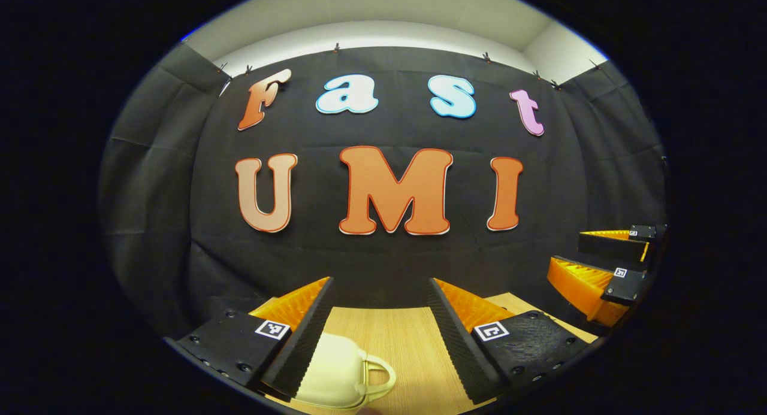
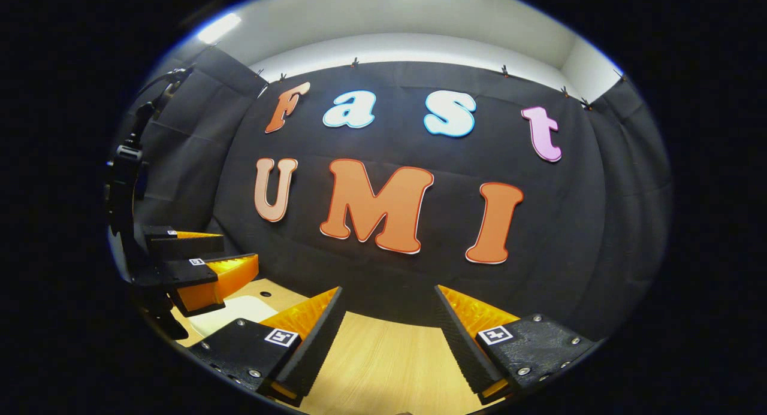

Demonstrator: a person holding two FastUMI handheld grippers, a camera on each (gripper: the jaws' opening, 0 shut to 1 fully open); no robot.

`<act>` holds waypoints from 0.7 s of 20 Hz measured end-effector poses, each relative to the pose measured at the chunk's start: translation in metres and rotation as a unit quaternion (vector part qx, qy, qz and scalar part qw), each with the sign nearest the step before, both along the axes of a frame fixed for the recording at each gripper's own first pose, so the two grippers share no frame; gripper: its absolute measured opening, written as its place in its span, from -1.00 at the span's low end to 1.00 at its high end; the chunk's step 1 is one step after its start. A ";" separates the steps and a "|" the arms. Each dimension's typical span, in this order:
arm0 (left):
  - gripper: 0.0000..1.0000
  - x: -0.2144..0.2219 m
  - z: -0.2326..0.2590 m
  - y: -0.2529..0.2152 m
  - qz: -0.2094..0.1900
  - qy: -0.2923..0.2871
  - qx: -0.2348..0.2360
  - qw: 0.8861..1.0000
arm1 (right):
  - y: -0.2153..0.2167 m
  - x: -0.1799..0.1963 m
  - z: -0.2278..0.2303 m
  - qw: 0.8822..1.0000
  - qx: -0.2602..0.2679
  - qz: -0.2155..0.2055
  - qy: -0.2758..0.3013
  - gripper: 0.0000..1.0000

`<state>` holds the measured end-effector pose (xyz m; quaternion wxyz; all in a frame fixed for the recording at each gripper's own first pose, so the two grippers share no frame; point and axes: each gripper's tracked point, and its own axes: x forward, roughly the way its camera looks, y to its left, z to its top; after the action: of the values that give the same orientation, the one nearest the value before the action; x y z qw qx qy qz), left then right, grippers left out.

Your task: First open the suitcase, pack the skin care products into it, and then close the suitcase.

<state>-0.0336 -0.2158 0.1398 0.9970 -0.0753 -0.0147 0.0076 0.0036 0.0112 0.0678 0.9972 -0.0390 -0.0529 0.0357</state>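
Observation:
A cream suitcase (image 1: pixel 332 373) with a carry handle (image 1: pixel 380 373) lies closed on the wooden table (image 1: pixel 407 337), low in the left gripper view. My left gripper (image 1: pixel 380 310) is open above it, with nothing between its fingers. The right gripper (image 1: pixel 605 271) appears at the far right of that view, raised and open. In the right gripper view my right gripper (image 2: pixel 389 319) hangs open over bare table (image 2: pixel 389 355). The left gripper (image 2: pixel 198 265) is off to its left, above a pale patch of the suitcase (image 2: pixel 230 313).
The black cloth wall (image 1: pixel 383 259) stands close behind the table's far edge. A small dark hole (image 2: pixel 264 294) marks the tabletop near the suitcase.

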 end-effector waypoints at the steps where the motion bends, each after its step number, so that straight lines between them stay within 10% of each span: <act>1: 0.92 0.007 0.004 0.003 0.001 -0.009 -0.005 1.000 | 0.001 0.002 0.004 1.000 -0.004 0.000 -0.008 0.87; 14: 0.92 0.072 -0.019 0.020 -0.033 -0.024 0.002 0.999 | 0.005 0.051 -0.009 0.999 0.014 -0.049 0.005 0.92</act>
<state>0.0380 -0.1958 0.1212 0.9962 -0.0744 -0.0359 -0.0274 0.0546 0.0159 0.0591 0.9984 -0.0272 -0.0469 -0.0136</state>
